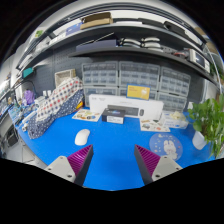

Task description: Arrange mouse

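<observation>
A white mouse (82,137) lies on the blue table (112,150), ahead of my left finger and a little beyond it. My gripper (112,162) is open and empty, its two purple pads (80,160) spread wide over bare blue surface. Nothing stands between the fingers. A round purple-and-white mouse pad (165,146) lies ahead of my right finger, to the right of the mouse.
A white box (125,104) with a dark device (118,112) in front stands at the back of the table. A patterned cloth (52,105) hangs at the left. A green plant (212,118) stands at the right, with a white object (199,141) near it. Shelves rise behind.
</observation>
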Available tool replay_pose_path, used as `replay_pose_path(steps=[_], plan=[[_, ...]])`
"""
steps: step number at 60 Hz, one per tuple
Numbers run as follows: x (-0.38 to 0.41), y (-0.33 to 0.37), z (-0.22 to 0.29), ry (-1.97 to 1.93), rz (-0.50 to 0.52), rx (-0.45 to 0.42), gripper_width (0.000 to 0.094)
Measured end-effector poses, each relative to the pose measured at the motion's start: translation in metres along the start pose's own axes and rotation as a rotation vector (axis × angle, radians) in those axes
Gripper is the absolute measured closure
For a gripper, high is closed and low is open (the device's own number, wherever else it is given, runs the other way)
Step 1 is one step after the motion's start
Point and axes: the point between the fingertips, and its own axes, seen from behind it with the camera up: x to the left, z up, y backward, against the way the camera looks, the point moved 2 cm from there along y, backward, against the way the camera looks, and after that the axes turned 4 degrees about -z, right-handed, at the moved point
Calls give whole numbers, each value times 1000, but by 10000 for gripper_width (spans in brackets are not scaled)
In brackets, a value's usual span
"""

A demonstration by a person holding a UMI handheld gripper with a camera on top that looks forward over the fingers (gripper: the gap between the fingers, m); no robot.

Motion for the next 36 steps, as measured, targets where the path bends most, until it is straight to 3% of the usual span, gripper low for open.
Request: replay_pose_path(steps=[18, 36], plan=[[110, -65, -79, 0, 85, 172, 94], [176, -161, -62, -19, 63, 235, 88]])
